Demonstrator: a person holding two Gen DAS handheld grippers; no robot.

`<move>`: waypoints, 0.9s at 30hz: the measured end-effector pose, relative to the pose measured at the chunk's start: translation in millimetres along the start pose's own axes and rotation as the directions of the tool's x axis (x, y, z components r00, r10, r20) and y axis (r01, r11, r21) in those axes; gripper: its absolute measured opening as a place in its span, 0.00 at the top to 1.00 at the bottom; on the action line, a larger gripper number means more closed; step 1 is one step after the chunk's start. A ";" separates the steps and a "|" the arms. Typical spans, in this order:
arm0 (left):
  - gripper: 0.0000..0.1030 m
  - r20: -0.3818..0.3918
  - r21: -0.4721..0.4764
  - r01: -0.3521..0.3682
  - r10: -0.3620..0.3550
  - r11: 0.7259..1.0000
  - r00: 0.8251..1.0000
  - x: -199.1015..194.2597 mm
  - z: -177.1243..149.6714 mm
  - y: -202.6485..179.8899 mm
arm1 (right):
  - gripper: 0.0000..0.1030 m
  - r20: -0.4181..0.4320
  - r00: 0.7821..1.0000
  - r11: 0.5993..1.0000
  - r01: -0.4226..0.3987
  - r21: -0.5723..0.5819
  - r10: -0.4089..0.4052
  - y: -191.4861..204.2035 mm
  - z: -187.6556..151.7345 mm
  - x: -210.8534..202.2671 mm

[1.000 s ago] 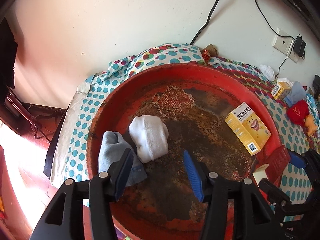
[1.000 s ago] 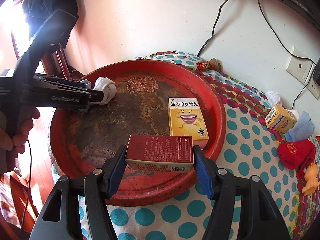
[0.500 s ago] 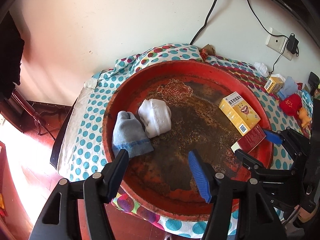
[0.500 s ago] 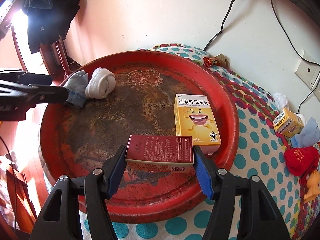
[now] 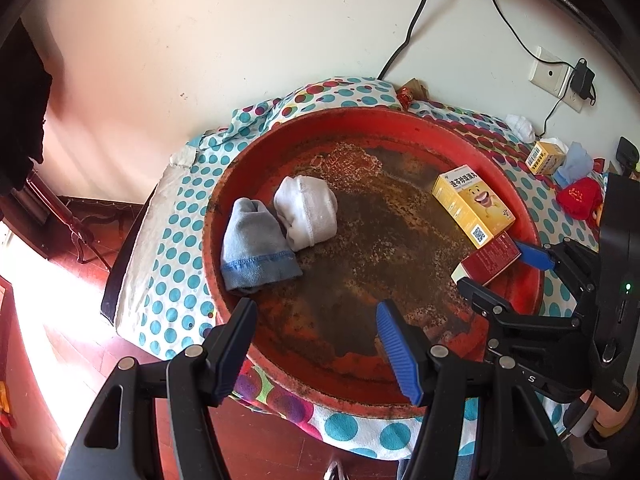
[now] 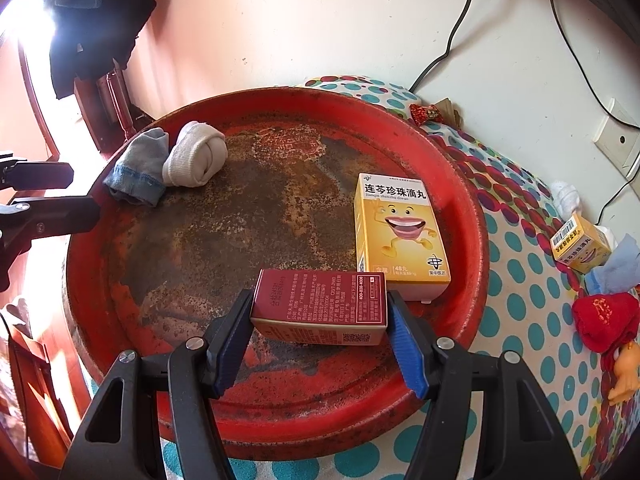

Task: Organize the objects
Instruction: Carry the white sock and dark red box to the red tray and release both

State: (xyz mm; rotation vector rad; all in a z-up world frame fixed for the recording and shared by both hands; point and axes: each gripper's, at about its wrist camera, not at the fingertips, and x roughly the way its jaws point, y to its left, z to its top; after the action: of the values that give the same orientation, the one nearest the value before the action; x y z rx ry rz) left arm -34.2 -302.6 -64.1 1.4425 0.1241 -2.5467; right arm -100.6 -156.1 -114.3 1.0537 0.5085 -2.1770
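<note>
A big worn red tray (image 5: 240, 168) (image 6: 472, 208) lies on a polka-dot cloth. In it are a grey sock (image 5: 256, 244) (image 6: 138, 168), a rolled white sock (image 5: 306, 212) (image 6: 196, 154) and a yellow medicine box (image 5: 472, 204) (image 6: 400, 228). My right gripper (image 6: 320, 320) (image 5: 500, 266) is shut on a dark red box (image 6: 320, 304) (image 5: 486, 260) and holds it over the tray's near right part, beside the yellow box. My left gripper (image 5: 316, 344) is open and empty above the tray's front rim, apart from the socks.
On the cloth (image 6: 532, 280) right of the tray are a second yellow box (image 6: 580, 244), a blue cloth (image 6: 620, 264), a red pouch (image 6: 604, 316), an orange toy (image 6: 624, 368) and a white sock (image 6: 566, 198). A wall with cables and a socket (image 5: 554, 78) stands behind.
My left gripper has pulled back from the grey sock toward the tray's front rim. My right gripper has carried the red box further over the tray, closer to the yellow box.
</note>
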 end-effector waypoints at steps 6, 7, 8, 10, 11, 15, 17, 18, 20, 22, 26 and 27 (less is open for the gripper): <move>0.38 0.005 -0.005 0.010 -0.010 1.000 1.000 -3.9 -2.3 -4.0 | 0.39 -0.005 1.000 1.000 0.000 0.006 0.000 0.4 -1.1 0.1; 0.38 0.004 -0.005 0.011 -0.011 1.000 1.000 -4.1 -2.4 -4.3 | 0.39 -0.007 1.000 1.000 0.002 0.003 -0.002 0.4 -1.2 0.4; 0.38 0.001 -0.003 0.013 -0.013 1.000 1.000 -4.1 -2.3 -5.0 | 0.39 -0.010 1.000 1.000 0.003 0.001 -0.002 0.4 -1.6 0.3; 0.38 0.002 -0.003 0.013 -0.013 1.000 1.000 -5.3 -2.3 -6.6 | 0.38 0.000 1.000 1.000 0.000 0.009 0.000 -1.1 -2.0 -1.6; 0.38 0.002 -0.003 0.016 -0.016 1.000 1.000 -5.7 -2.3 -7.2 | 0.36 0.000 1.000 1.000 0.004 0.010 -0.004 -1.7 -1.7 -2.0; 0.38 0.003 -0.005 0.022 -0.022 1.000 1.000 -8.2 -2.3 -10.6 | 0.30 0.002 1.000 1.000 0.001 0.006 -0.001 -1.5 -1.9 -7.2; 0.38 0.004 -0.004 0.024 -0.024 1.000 1.000 -11.2 -3.4 -13.2 | 0.28 0.012 1.000 1.000 0.004 -0.001 -0.004 -1.0 -1.8 -12.4; 0.38 0.005 -0.001 0.025 -0.025 1.000 1.000 -12.4 -3.8 -15.2 | 0.26 0.021 1.000 1.000 0.008 0.000 -0.008 -1.2 -2.2 -16.3; 0.38 0.005 0.004 0.025 -0.025 1.000 1.000 -14.5 -4.1 -18.9 | 0.25 0.034 0.999 1.000 0.005 0.006 -0.005 -2.5 -2.3 -23.5; 0.38 0.007 0.008 0.029 -0.029 1.000 1.000 -17.4 -4.2 -24.0 | 0.25 0.046 0.999 1.000 0.004 0.015 -0.005 -4.5 -2.9 -32.2; 0.38 0.016 0.027 0.041 -0.041 0.999 0.999 -24.1 -4.4 -37.5 | 0.24 0.070 0.998 1.000 0.007 0.030 -0.009 -10.4 -7.9 -50.0; 0.38 0.015 0.035 0.044 -0.045 0.998 0.999 -25.4 -4.4 -42.6 | 0.24 0.075 0.997 0.999 0.007 0.033 -0.009 -12.6 -10.0 -54.7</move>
State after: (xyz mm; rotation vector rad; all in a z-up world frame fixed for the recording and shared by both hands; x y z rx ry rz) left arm -27.3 -256.7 -46.0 1.4474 0.1115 -2.6073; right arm -78.9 -119.9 -75.9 0.9843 0.4448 -2.2300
